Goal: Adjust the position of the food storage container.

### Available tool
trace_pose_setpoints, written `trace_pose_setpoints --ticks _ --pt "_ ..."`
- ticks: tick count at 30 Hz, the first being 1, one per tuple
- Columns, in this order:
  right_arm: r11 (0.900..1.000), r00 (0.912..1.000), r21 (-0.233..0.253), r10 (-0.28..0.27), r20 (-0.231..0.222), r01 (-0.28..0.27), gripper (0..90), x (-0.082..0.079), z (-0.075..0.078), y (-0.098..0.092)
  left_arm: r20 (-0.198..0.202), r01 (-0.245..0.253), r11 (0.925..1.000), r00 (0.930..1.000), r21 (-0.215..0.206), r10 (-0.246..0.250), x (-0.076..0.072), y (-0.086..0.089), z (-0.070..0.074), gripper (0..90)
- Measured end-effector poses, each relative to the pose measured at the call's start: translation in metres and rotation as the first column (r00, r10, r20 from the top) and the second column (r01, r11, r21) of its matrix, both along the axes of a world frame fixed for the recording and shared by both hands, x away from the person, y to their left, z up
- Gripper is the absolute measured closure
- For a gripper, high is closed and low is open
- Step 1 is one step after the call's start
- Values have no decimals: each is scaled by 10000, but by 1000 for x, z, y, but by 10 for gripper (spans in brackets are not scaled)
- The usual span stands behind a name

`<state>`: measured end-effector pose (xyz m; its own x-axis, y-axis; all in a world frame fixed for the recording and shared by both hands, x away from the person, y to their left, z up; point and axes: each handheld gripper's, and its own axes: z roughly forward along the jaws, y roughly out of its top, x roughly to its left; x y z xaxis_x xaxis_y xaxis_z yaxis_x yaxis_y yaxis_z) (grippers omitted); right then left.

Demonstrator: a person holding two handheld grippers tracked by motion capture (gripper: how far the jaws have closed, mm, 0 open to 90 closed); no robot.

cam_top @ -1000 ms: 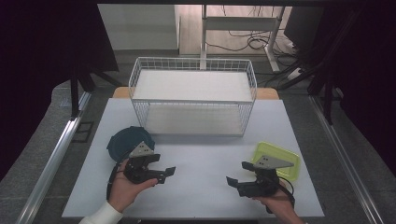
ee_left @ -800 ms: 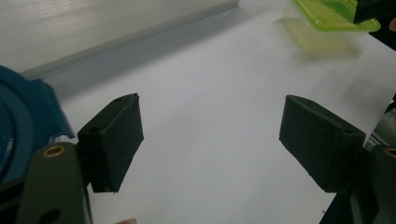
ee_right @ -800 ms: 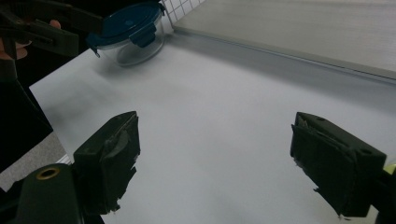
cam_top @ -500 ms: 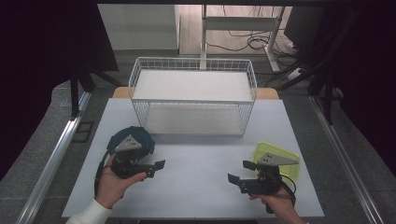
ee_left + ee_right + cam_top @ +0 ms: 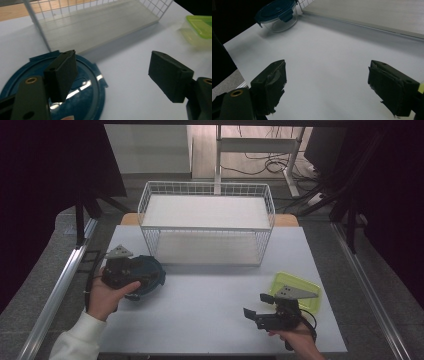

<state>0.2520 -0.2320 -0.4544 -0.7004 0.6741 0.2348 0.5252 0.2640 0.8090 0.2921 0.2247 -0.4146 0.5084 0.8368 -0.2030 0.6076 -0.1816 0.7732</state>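
The left gripper (image 5: 131,270) hovers over the round container with the blue lid (image 5: 149,272), which sits at the near left of the white surface (image 5: 210,295), and its jaws stand wide apart with one jaw above the lid. The right gripper (image 5: 260,307) rests low at the near right, jaws also wide apart and holding nothing, just beside the green-lidded box (image 5: 300,287). A white wire basket (image 5: 207,222) stands at the far middle.

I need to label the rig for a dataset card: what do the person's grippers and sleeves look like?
Both the left gripper and the right gripper are black, each with two blocky black jaws and a grey three-cornered plate on top. A black cable trails from each. Brass-coloured rivets show near the jaw bases. The left arm wears a white sleeve.
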Motion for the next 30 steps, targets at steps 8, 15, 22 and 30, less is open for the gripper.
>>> trace_pose_setpoints --ticks 8,15,22,30 --pt "9999 10000 -139 1 -23 -1 139 0 0 2 -517 -671 9976 9963 177 680 30 23 -14 233" --pt "9993 9998 -332 -149 -96 146 129 -1 -1 3 -827 -1191 9927 9893 194 1203 48 37 -25 240" --pt "9988 9993 -381 -325 -168 318 116 1 -3 2 -774 -1311 9899 9878 547 1351 62 47 -30 248" --pt "9985 9991 -423 -358 -213 348 112 2 -4 3 -671 -1557 9810 9842 1155 1641 80 60 -39 286"
